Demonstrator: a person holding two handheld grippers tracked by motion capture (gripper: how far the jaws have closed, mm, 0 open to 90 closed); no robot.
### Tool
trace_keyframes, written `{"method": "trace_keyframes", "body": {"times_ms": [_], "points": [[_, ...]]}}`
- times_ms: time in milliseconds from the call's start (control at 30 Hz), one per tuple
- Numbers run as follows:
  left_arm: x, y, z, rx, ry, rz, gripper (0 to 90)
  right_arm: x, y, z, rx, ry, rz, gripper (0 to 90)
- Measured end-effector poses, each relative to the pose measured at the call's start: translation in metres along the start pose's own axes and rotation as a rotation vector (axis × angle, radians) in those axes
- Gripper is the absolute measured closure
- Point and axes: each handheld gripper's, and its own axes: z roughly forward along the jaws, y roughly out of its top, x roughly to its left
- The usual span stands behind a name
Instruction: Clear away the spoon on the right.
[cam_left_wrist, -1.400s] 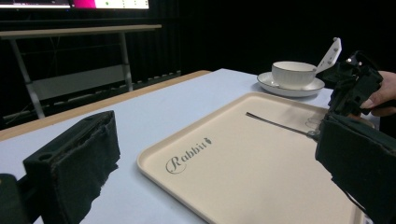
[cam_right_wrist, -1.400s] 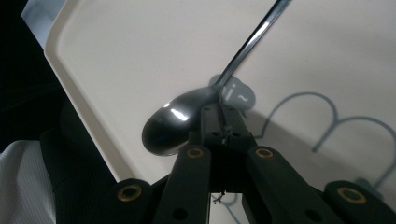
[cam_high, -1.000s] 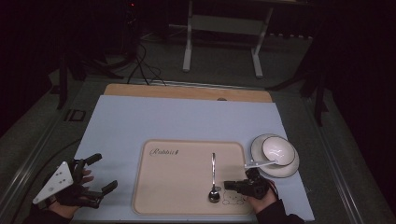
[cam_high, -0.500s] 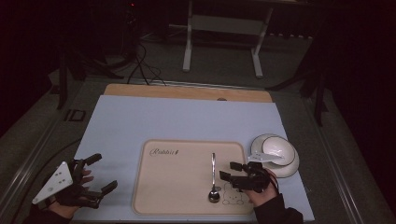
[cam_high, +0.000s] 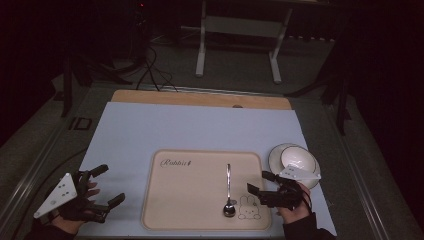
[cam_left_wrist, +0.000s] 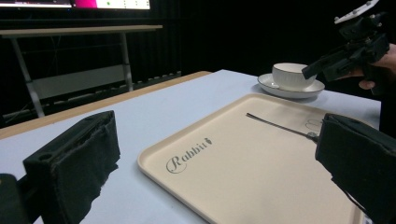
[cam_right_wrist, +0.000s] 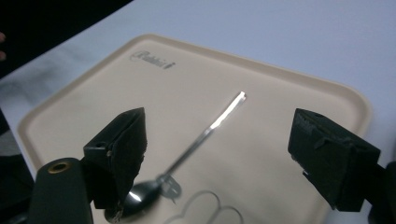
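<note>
The right tool (cam_high: 261, 187) has let go of the spoon (cam_high: 228, 189), jaws just opened.

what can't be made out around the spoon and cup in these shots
- Spoon bowl: right gripper view, partly behind a black pad of the right tongs.
- Inside of the cup: left gripper view, hidden by its own wall.
- Tray drawing: high view, too small and dim.

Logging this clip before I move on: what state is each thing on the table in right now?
Spoon: lying flat on the tray, free of both grippers.
Tray: flat on the table.
Cup: upright on its saucer.
Right hand-held gripper: open, jaws just opened, nothing between them.
Left hand-held gripper: open, empty.
</note>
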Motion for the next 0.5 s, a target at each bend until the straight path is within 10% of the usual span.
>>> {"method": "trace_keyframes", "body": {"times_ms": [500], "points": [[0.000, -0.001, -0.002, 0.007, 0.007, -0.004, 0.0, -0.010, -0.024, -0.021, 0.007, -0.106, -0.027, 19.8]]}}
